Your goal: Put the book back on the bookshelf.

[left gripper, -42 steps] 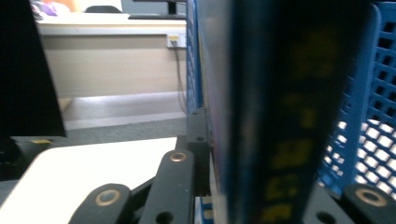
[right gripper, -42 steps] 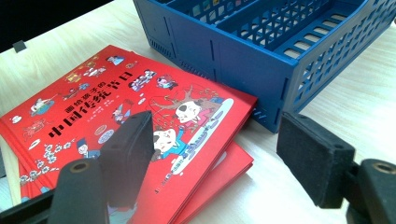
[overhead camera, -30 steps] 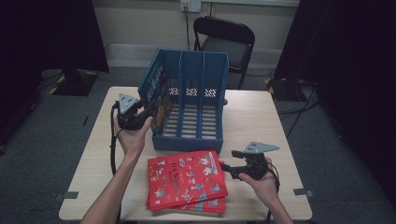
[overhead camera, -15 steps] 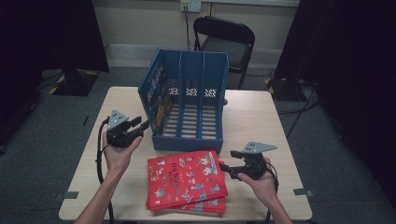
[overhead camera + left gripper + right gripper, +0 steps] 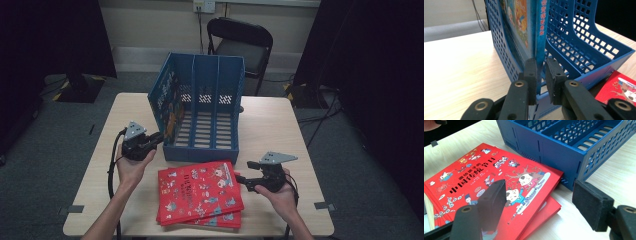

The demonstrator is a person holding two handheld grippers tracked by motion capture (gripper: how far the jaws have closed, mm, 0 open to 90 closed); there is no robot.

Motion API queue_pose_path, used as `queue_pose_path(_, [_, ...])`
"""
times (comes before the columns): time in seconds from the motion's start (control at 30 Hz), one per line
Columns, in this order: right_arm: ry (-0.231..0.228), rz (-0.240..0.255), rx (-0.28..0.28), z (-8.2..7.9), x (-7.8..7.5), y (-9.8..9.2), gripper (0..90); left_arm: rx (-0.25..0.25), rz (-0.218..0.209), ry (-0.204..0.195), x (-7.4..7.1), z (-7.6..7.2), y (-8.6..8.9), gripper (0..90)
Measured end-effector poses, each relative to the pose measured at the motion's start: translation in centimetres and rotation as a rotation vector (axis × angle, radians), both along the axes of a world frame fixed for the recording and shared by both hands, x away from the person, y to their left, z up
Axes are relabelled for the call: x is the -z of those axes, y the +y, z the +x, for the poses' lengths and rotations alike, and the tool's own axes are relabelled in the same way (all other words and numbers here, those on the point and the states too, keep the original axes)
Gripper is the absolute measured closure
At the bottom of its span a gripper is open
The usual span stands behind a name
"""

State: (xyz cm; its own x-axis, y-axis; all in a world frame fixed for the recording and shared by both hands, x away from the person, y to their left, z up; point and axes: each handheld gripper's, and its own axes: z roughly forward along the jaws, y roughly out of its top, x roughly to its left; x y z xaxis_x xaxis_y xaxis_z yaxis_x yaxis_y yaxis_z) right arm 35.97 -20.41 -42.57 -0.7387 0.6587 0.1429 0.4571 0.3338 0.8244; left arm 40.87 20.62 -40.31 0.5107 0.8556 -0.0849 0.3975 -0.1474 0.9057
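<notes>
A blue three-slot file rack (image 5: 200,150) lies at the middle of the table, with a blue picture book (image 5: 167,102) standing in its left slot. My left gripper (image 5: 159,138) is by the rack's front left corner. Its jaws have just been closing and now stand shut with only a slit between them. In the left gripper view (image 5: 541,62) the book's spine (image 5: 539,30) shows through that slit, just beyond the pads. Red picture books (image 5: 200,192) lie stacked in front of the rack. My right gripper (image 5: 241,181) hovers open at their right edge, holding nothing (image 5: 540,192).
The wooden table (image 5: 270,125) has bare surface left and right of the rack. A black folding chair (image 5: 240,45) stands behind the table's far edge. The rack's front wall (image 5: 544,147) is close beyond the red books (image 5: 486,177).
My left gripper has drawn back from the rack's left slot toward the near left and sunk lower. The blue book stays in the slot. The right hand has not moved.
</notes>
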Motion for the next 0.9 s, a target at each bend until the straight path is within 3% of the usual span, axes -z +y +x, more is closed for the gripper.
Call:
queue_pose_path(0.8, [0.004, -0.003, -0.003, 0.0, 0.1, 0.1, 27.3, -0.052, 0.028, -0.008, 0.0, 1.9, -1.3, 82.4])
queue_pose_path(0.9, [0.004, -0.003, -0.002, 0.0, 0.1, 0.1, 27.3, -0.054, 0.014, -0.007, 0.0, 2.1, -1.3, 82.3])
